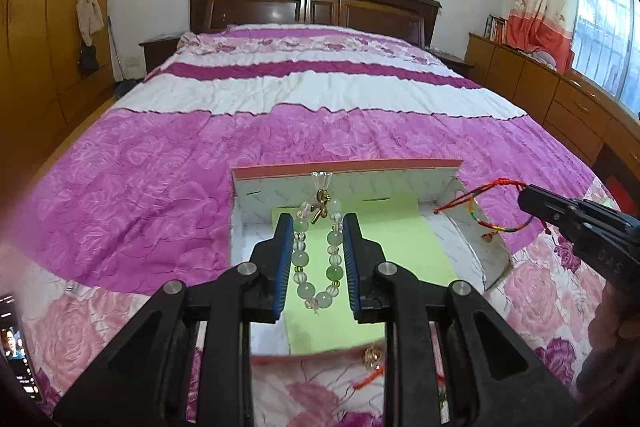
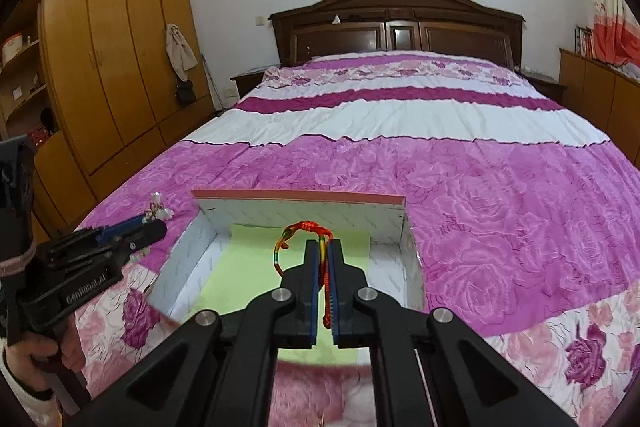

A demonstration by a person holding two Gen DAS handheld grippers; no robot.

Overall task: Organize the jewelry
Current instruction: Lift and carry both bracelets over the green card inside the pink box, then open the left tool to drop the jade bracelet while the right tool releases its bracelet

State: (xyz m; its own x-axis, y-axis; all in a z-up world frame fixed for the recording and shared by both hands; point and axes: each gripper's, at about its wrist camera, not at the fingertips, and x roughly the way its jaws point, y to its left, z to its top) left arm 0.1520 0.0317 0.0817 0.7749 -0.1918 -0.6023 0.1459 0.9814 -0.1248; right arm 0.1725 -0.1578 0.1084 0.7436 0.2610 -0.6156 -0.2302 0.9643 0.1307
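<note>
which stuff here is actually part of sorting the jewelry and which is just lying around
Part of the job:
- pale green glass bead bracelet, in the left hand-held gripper
- red and rainbow woven cord bracelet, in the right hand-held gripper
- open white cardboard box with green paper lining

Just lying about:
- pink rose-print bedspread
- phone with lit screen
- beige cloth hanging on the wardrobe

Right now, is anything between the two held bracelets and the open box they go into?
Nothing visible. The pale green and clear beaded bracelet in the left gripper and the red multicoloured braided cord bracelet in the right gripper hang over the open white cardboard box; only its green paper liner lies inside.
</note>
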